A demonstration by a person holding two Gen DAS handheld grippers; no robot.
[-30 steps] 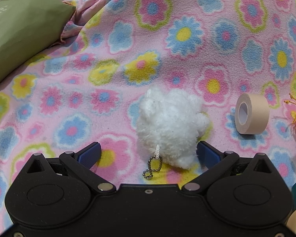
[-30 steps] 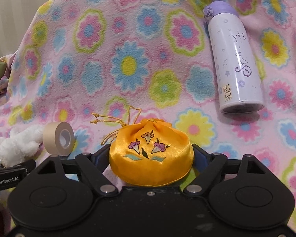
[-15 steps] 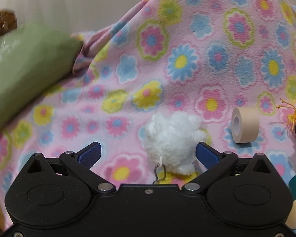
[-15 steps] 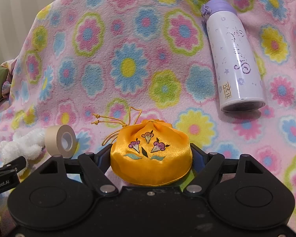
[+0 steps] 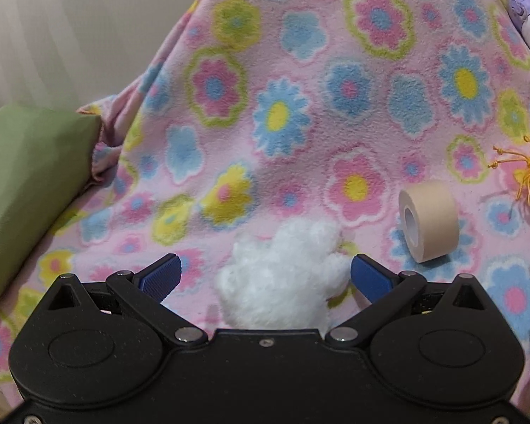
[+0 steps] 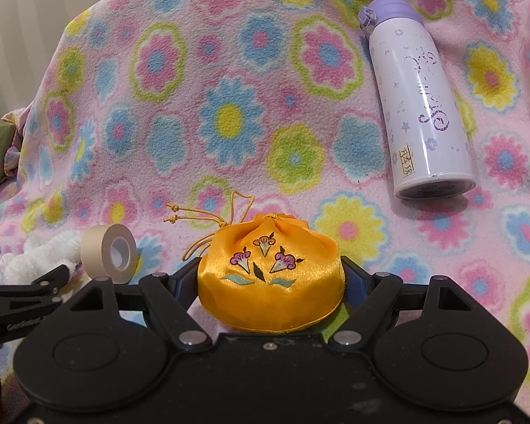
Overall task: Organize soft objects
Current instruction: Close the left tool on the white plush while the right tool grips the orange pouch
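A flowered fleece blanket (image 5: 353, 81) covers the surface. Left wrist view: the left gripper (image 5: 265, 274) stands open around the white plush toy (image 5: 282, 279), just left of the tape roll (image 5: 429, 221). Right wrist view: the right gripper (image 6: 270, 275) clasps the orange pouch (image 6: 270, 275), right of that tape roll (image 6: 109, 252).

Soft, even indoor light, fairly bright, no harsh glare. Slight sheen on orange satin pouch (image 6: 270, 279) and white bottle (image 6: 420, 106); short soft shadow under bottle's base and beside tape roll (image 5: 429, 221). Strong fisheye bend twd edges, dark vignette in corners. Left wrist pic a bit soft/blurred, esp. white plush (image 5: 282, 282); right wrist pic sharper.
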